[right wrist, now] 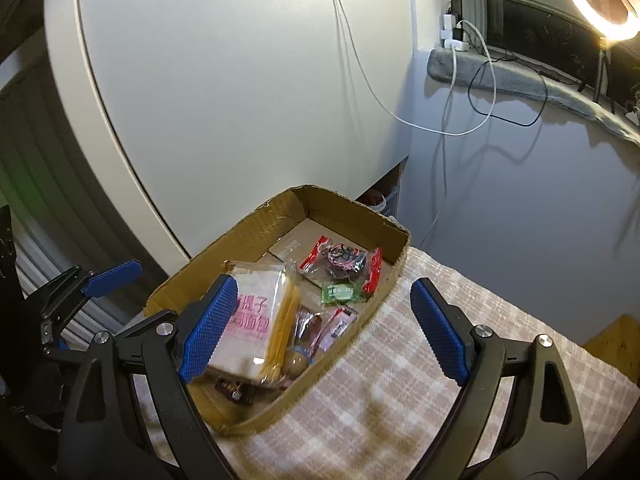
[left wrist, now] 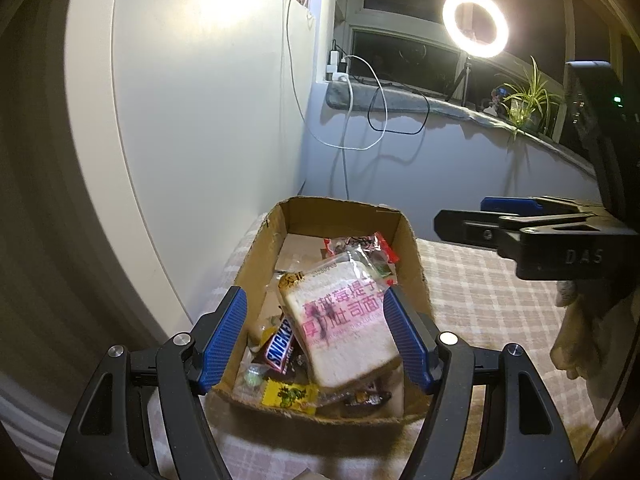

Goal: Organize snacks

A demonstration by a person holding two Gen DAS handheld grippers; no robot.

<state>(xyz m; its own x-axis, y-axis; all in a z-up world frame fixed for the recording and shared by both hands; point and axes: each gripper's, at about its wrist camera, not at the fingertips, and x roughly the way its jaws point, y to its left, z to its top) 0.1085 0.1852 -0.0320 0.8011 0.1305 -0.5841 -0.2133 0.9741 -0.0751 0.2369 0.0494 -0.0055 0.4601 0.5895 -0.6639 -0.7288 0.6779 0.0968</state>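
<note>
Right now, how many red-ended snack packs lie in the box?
1. The red-ended pack lies at the far end of the box, beside a green pack. Others may hide under the bread.

A home, likely a bedroom: a pink-and-white checked cloth (left wrist: 480, 300) covers the surface at lower right, a green potted spider plant (left wrist: 524, 100) sits on the windowsill at right, and white chargers (left wrist: 338, 68) hang from a wall socket at upper centre.

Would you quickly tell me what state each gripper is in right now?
Left gripper: open, jaws apart around the bread packet, over the cardboard box.
Right gripper: open, holding nothing.
</note>
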